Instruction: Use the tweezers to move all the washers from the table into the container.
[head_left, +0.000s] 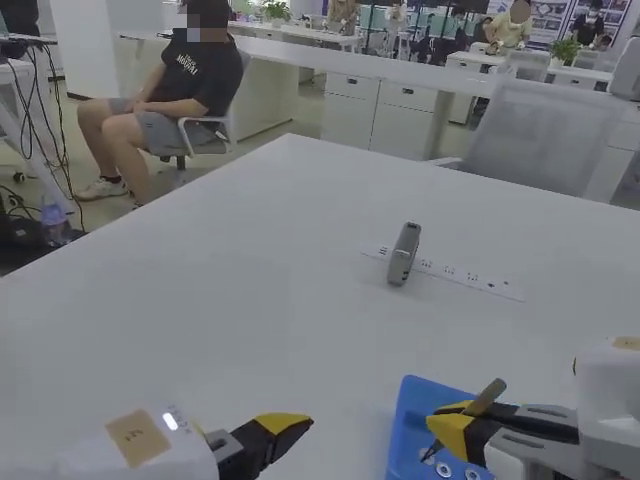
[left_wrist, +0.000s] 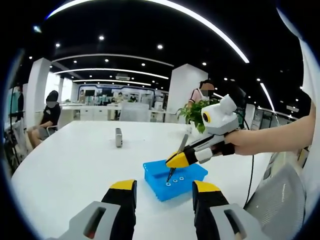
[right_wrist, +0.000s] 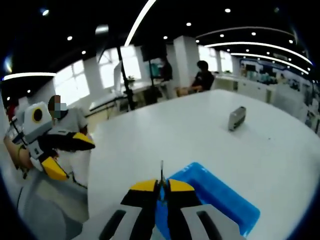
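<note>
Washers (left_wrist: 175, 180) lie inside the blue container (left_wrist: 161, 194) on the white table (left_wrist: 70, 160), just beside the tip of the tweezers (left_wrist: 180, 150), which the right gripper (left_wrist: 176, 160) clenches. The left gripper (left_wrist: 164, 186) hangs released, jaws spread, near the container.

Head view looks forward-down across the table (head_left: 250, 280). Left gripper view faces the blue container (left_wrist: 175, 179) from nearby; right gripper view sits right above it (all three share it).
</note>
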